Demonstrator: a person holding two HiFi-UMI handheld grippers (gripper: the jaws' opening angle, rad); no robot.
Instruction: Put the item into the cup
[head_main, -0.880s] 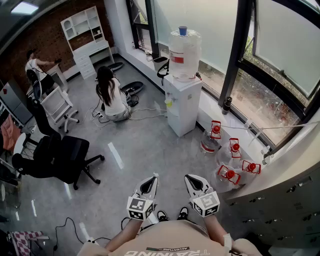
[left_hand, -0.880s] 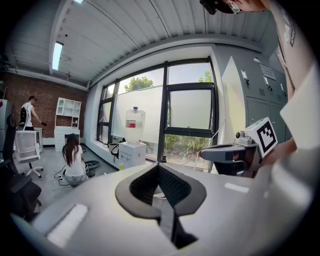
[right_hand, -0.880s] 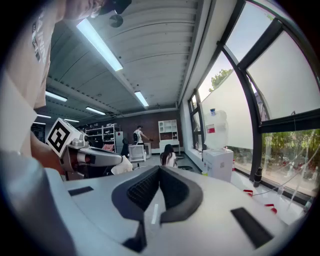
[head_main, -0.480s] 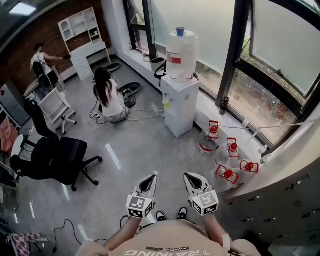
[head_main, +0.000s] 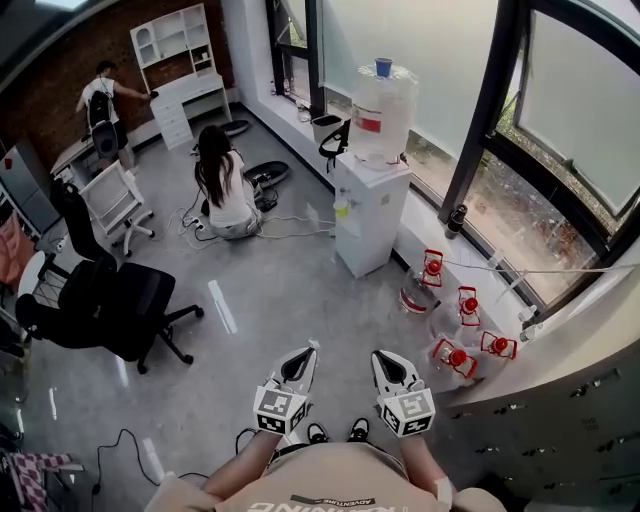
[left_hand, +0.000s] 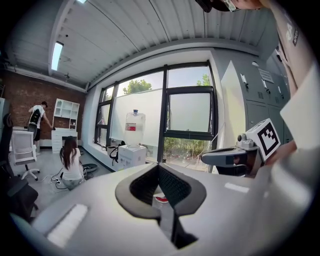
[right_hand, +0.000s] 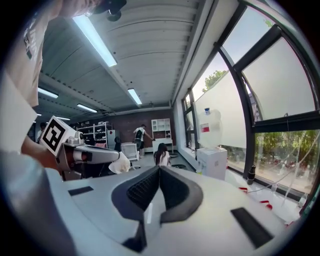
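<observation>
No cup and no item to put in it shows in any view. In the head view my left gripper (head_main: 306, 352) and right gripper (head_main: 384, 358) are held side by side in front of the person's body, above the grey floor. Both point forward. In the left gripper view the left gripper (left_hand: 159, 168) has its dark pads pressed together with nothing between them. The right gripper (right_hand: 159, 170) looks the same in its own view. Each gripper also shows in the other's view, the right gripper (left_hand: 234, 157) and the left gripper (right_hand: 92, 156).
A white water dispenser (head_main: 368, 215) with a big bottle (head_main: 381, 112) stands ahead by the windows. Several red-capped jugs (head_main: 455, 355) lie at the right, near grey lockers (head_main: 560, 430). A black office chair (head_main: 120, 310) is at the left. One person sits on the floor (head_main: 225, 185); another stands at the back (head_main: 103, 100).
Both grippers stay shut and in the same place before the body. The head view has swung slightly, and the standing person at the back has shifted toward the white shelf.
</observation>
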